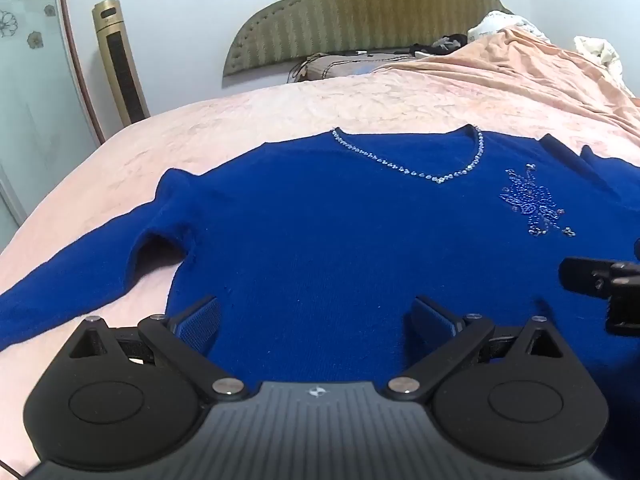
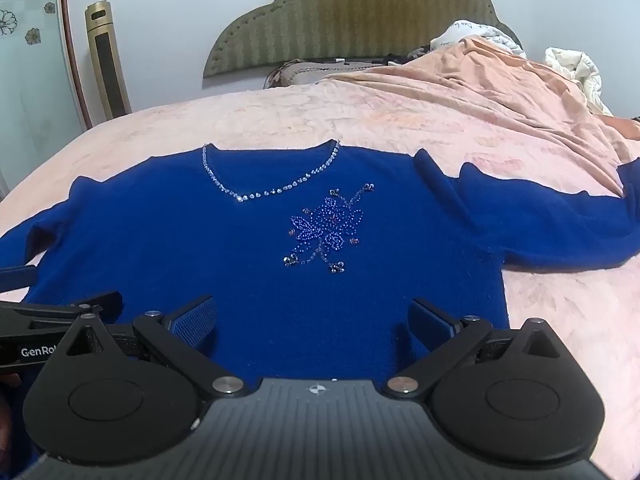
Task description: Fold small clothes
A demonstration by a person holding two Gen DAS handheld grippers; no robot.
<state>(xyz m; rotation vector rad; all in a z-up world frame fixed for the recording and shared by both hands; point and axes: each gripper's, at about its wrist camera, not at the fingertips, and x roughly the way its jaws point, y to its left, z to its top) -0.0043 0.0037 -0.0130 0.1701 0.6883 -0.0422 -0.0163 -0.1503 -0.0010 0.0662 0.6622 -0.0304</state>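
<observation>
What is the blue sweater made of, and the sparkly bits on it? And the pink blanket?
Blue sweater: looks like soft fuzzy knit, maybe wool; matte, slightly hairy edges.
Sparkly neckline trim and flower: probably glass or plastic beads; they glint.
Pink blanket: seems plush fleece, with a pressed pattern.

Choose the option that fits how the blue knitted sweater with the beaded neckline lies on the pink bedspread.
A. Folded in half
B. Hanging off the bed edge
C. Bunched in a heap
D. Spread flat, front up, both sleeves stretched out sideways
D: the blue knitted sweater lies flat on the pink bedspread, its beaded flower motif facing up and a sleeve reaching out to each side.
</observation>
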